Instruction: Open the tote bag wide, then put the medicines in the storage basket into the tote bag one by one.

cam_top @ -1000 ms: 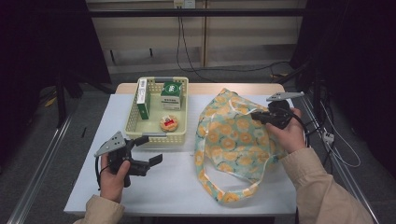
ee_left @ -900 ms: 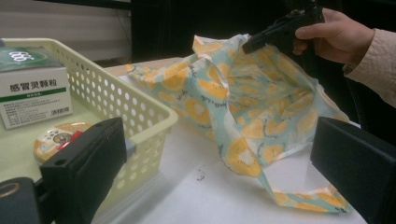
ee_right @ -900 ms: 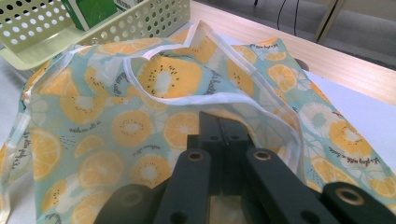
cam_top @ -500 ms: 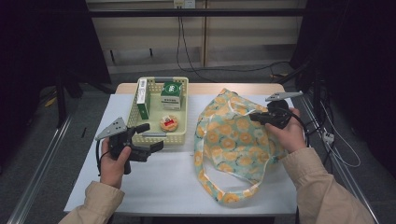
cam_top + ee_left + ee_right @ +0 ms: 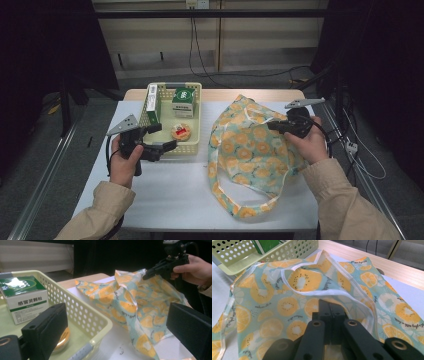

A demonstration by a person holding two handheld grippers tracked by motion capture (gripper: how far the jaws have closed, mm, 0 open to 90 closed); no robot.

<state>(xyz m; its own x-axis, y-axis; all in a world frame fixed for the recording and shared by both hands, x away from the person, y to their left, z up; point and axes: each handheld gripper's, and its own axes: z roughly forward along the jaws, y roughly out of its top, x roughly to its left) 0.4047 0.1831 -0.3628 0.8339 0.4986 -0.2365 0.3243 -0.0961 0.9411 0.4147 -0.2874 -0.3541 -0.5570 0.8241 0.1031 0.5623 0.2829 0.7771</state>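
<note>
A cloth bag (image 5: pixel 250 150) printed with orange and kiwi slices lies on the right half of the table, with its upper edge lifted. My right gripper (image 5: pixel 273 125) is shut on that edge; in the right gripper view the pressed-together jaws (image 5: pixel 331 312) sit under the bag's white-trimmed rim (image 5: pixel 322 293). My left gripper (image 5: pixel 164 136) is open and empty, hovering at the front right corner of the yellow basket (image 5: pixel 198 125). In the left gripper view its wide-apart jaws (image 5: pixel 117 332) frame the basket's corner (image 5: pixel 82 312) and the bag (image 5: pixel 130 302).
In the basket lie a green-and-white box (image 5: pixel 183 96), a tall narrow box (image 5: pixel 152 104) along its left wall and a round orange tin (image 5: pixel 181 131). A white sheet (image 5: pixel 170 190) covers the table. Cables and dark frames surround the table.
My left gripper has risen and moved right and forward, from the table's left front toward the basket's near corner. The right gripper and the bag have stayed put.
</note>
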